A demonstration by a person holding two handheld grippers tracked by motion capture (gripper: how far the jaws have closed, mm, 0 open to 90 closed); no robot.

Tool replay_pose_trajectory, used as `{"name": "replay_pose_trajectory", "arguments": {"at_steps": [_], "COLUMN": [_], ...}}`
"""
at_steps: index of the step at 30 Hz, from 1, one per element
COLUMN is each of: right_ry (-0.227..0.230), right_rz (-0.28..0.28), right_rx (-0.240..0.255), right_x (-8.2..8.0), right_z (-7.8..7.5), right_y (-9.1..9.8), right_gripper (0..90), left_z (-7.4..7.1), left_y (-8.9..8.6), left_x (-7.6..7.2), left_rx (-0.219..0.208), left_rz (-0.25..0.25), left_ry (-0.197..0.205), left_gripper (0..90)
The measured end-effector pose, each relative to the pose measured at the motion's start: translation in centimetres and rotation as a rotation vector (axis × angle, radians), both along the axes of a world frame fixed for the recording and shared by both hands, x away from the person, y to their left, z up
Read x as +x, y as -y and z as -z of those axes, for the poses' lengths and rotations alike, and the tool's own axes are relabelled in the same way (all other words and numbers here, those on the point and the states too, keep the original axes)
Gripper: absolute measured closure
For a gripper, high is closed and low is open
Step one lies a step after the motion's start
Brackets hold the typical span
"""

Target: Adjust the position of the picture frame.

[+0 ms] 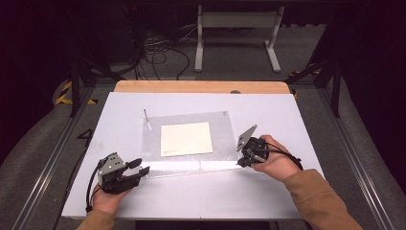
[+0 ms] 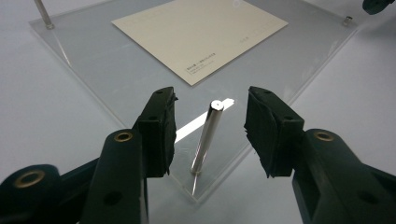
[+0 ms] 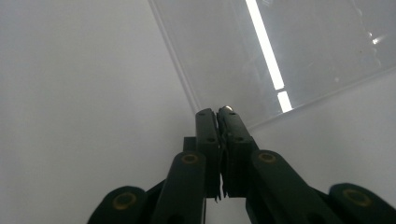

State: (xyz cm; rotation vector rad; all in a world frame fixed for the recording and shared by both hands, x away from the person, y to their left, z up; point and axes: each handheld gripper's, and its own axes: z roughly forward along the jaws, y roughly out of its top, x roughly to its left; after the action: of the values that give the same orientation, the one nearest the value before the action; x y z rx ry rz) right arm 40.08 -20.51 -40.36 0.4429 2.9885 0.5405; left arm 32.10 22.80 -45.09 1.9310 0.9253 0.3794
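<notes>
Work is centred on a clear plate point(image 1: 220, 120) lying flat on the white table point(image 1: 191, 196), with a cream card point(image 1: 186, 139) laid on its middle. Thin metal pins are stood at the plate's corners, probably as posts to take a second sheet over the card.

In the left gripper view, one pin point(image 2: 208, 137) is seen upright in the lower middle of the frame, seated at the plate's nearest corner. The left gripper point(image 2: 210, 109) is held around it with its jaws spread; a clear gap is left on both sides and neither pad touches the metal. The pin is judged to stand on its own, which is why it can be left unclamped.

A second pin point(image 1: 146, 117) is planted at the upper left corner of the plate in the high view, and a short stud point(image 2: 348, 19) is seen at the upper right of the left gripper view.

The right gripper point(image 3: 218, 112) is kept pressed together just off the plate's edge, lower middle of its own view. A small bright glint is seen at its tips; whether something is pinched there cannot be told. It is presumably lined up on that corner for the next post
</notes>
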Motion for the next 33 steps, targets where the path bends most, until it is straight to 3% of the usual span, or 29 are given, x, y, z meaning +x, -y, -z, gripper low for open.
{"name": "replay_pose_trajectory", "arguments": {"at_steps": [7, 11, 17, 24, 33], "right_ry": [0.005, -0.013, -0.029, -0.089, -0.105], "right_rz": [-0.040, -0.065, -0.083, -0.176, -0.209], "right_rx": [-0.102, -0.117, -0.179, -0.188, -0.135], "right_x": [1.2, 1.4, 1.3, -2.0, -5.8], "right_z": [0.8, 0.9, 0.8, 0.9, 1.1], "right_y": [-1.4, -2.1, -2.8, -3.6, -3.9], "right_gripper": [78.2, 79.9, 82.5, 82.5, 82.4], "left_z": [0.1, 0.1, 0.1, 0.1, 0.1], "left_y": [-0.2, -0.3, -0.3, -0.4, -0.3], "left_x": [-0.1, -0.1, -0.2, -0.2, -0.1], "left_rx": [-0.009, 0.002, 0.002, -0.001, 0.007], "left_rz": [-0.002, -0.004, -0.002, -0.004, -0.007], "left_ry": [-0.010, -0.001, -0.002, -0.008, -0.004], "left_gripper": [51.5, 51.5, 51.5, 51.5, 51.9]}}
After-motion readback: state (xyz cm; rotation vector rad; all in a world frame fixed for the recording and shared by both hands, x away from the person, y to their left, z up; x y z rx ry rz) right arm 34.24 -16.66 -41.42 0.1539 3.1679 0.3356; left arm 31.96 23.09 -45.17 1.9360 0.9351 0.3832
